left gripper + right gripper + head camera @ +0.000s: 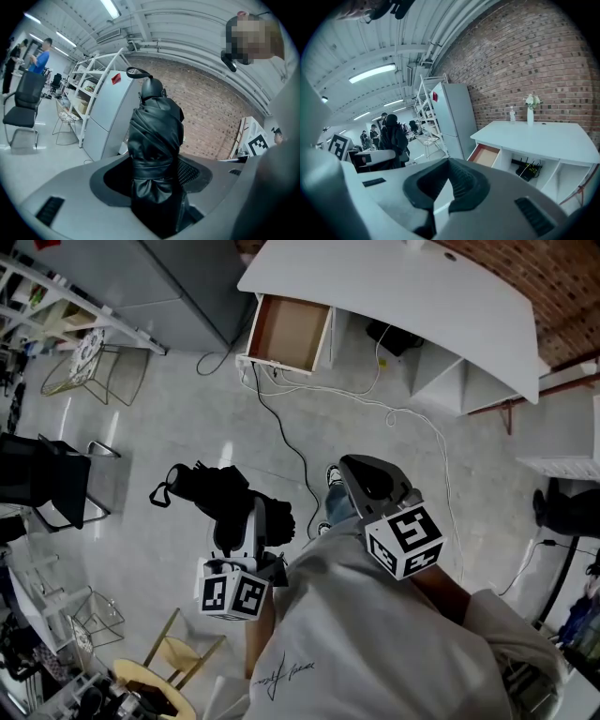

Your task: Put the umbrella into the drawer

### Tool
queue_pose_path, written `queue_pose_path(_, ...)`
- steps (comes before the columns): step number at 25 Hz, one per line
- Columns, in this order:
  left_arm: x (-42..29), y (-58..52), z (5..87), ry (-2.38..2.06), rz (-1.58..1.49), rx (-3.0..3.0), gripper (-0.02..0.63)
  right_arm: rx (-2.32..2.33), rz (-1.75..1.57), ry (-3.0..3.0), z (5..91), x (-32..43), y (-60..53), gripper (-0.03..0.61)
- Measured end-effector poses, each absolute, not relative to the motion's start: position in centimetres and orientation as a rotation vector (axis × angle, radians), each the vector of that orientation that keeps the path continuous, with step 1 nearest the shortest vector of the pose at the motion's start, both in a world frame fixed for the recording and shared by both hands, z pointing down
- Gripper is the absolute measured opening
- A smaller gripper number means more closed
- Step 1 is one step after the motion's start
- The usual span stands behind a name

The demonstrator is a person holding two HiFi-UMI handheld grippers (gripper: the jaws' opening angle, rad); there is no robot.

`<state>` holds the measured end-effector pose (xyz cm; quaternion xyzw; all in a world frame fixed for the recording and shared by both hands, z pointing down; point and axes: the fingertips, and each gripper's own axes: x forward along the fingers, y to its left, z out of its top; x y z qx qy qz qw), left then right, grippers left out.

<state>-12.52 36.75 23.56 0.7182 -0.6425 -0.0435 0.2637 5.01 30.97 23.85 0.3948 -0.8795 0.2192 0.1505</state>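
The folded black umbrella (157, 154), its strap wound round it, stands clamped between the jaws of the left gripper (246, 523), over the floor and well short of the drawer (289, 332). That drawer hangs open and bare under the white bench (403, 296). The right gripper (370, 479), also well short of the drawer, has its jaws together on nothing.
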Motion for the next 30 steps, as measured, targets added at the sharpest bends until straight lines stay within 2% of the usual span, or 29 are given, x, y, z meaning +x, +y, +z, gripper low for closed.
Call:
queue_pose_path(14,-9.6,27.1,23.2,-1.769,-0.157,1.914,0.279,1.085,0.67,-2.546,25.5,7.7,21.3,0.015)
queue_pose_path(30,-9.8,22.8,22.0,-1.744,-0.167,1.975,0.279,1.166,0.683,-2.569,24.9,8.9,18.5,0.015)
